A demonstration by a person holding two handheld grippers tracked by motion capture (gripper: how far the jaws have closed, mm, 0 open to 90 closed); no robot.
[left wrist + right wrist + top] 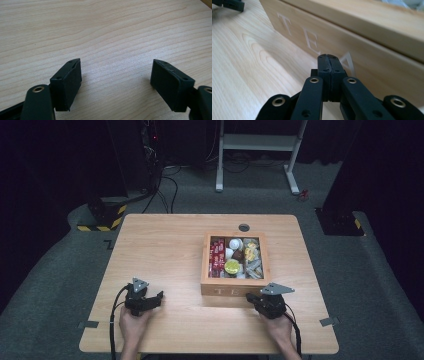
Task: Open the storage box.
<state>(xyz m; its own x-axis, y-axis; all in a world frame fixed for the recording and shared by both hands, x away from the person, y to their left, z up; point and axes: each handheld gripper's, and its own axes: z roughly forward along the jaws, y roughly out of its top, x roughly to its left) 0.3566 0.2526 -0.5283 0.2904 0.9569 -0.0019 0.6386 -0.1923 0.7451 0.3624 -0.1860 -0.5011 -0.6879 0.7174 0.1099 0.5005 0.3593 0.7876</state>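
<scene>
Box (235,287): wooden tea box, right of centre on the desk (160,250), packed with sachets.
Handling: stiff and, I'd say, weighty; grip a side wall, not the smooth front.
Heading: lettered front faces the person; long axis runs away from them.
Right tool (329,58): jaws together, just off the lettering.
Left tool (116,80): jaws wide apart over bare desk.

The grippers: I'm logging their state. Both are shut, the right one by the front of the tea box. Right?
Not quite. The left gripper is open over bare table, as the left gripper view shows. The right gripper is shut, by the front of the tea box.
</scene>
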